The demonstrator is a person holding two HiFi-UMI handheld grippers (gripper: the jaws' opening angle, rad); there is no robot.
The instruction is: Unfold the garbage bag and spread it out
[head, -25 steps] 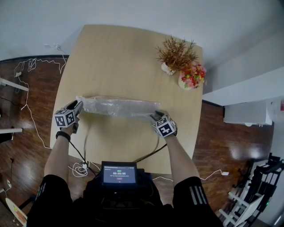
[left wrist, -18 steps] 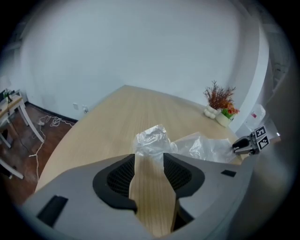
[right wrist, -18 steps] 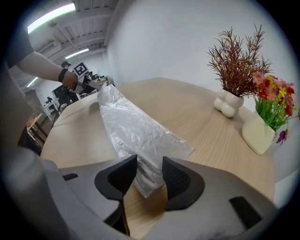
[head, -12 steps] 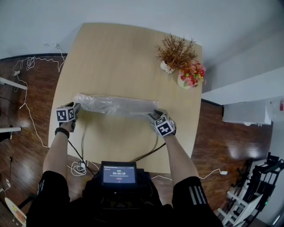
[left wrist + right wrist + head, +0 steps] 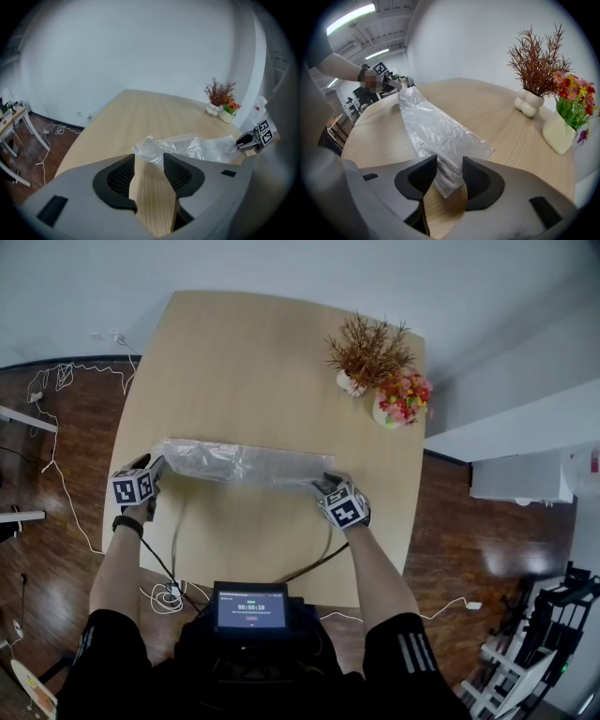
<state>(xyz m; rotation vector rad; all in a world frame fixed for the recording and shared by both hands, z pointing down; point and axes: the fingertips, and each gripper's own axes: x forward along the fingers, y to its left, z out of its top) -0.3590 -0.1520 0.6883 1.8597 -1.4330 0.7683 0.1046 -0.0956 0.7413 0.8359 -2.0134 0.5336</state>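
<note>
A clear garbage bag [image 5: 239, 463] lies as a long crumpled strip across the wooden table [image 5: 262, 352]. My left gripper [image 5: 157, 467] is at its left end and its jaws have just been opening. In the left gripper view the bag's bunched end [image 5: 154, 147] sits at the tips of that gripper [image 5: 149, 164], with bare wood showing between the pads. My right gripper [image 5: 323, 486] is at the bag's right end. There the film's corner [image 5: 440, 180] lies flat between the spread jaws of the right gripper [image 5: 450, 171], untouched by the pads.
A white vase of dried twigs [image 5: 367, 357] and a cream vase of flowers [image 5: 401, 401] stand at the table's far right. A small screen [image 5: 251, 608] sits at the person's waist. Cables [image 5: 319, 554] run over the near table edge, and more cables [image 5: 56, 381] lie on the floor at left.
The left gripper has drawn slightly back to the left, off the bag's end. The bag and the right gripper have stayed put.
</note>
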